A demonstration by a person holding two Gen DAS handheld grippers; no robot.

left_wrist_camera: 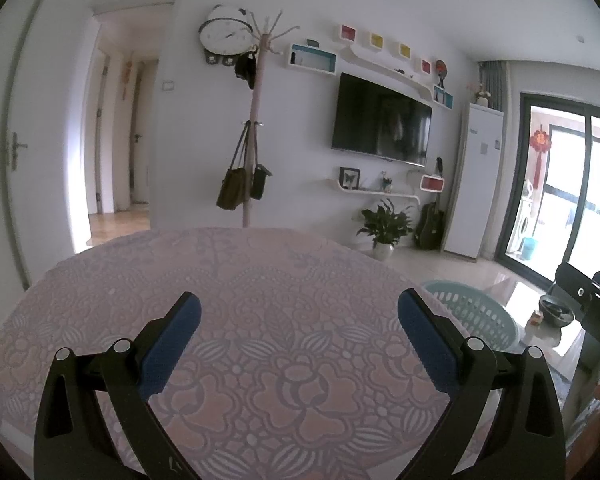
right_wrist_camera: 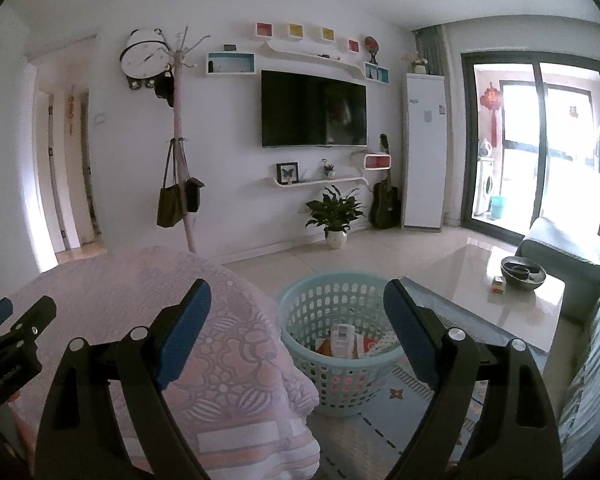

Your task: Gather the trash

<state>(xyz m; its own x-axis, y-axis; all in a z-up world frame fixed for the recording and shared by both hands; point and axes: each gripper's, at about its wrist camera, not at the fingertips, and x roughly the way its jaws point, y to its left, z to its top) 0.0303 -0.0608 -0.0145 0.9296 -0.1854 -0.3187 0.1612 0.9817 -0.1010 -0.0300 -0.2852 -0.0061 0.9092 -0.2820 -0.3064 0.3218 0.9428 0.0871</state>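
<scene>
A pale blue perforated basket [right_wrist_camera: 340, 376] stands on the floor beside the pink lace-covered table [right_wrist_camera: 228, 360]. It holds trash: a white packet with a barcode [right_wrist_camera: 343, 340] and orange and red wrappers [right_wrist_camera: 325, 347]. My right gripper [right_wrist_camera: 298, 300] is open and empty, held above and just before the basket. My left gripper [left_wrist_camera: 300, 312] is open and empty over the table [left_wrist_camera: 260, 280]; its tip shows at the left edge of the right wrist view [right_wrist_camera: 4, 320]. The basket rim shows at the right of the left wrist view [left_wrist_camera: 472, 312].
A glass coffee table [right_wrist_camera: 480, 288] with a dark bowl [right_wrist_camera: 522, 272] and a small box [right_wrist_camera: 497, 283] stands right of the basket. A grey sofa [right_wrist_camera: 592, 360] is at the far right. A patterned rug [right_wrist_camera: 392, 412] lies under the basket. A coat stand [right_wrist_camera: 180, 160] and potted plant [right_wrist_camera: 334, 212] stand by the wall.
</scene>
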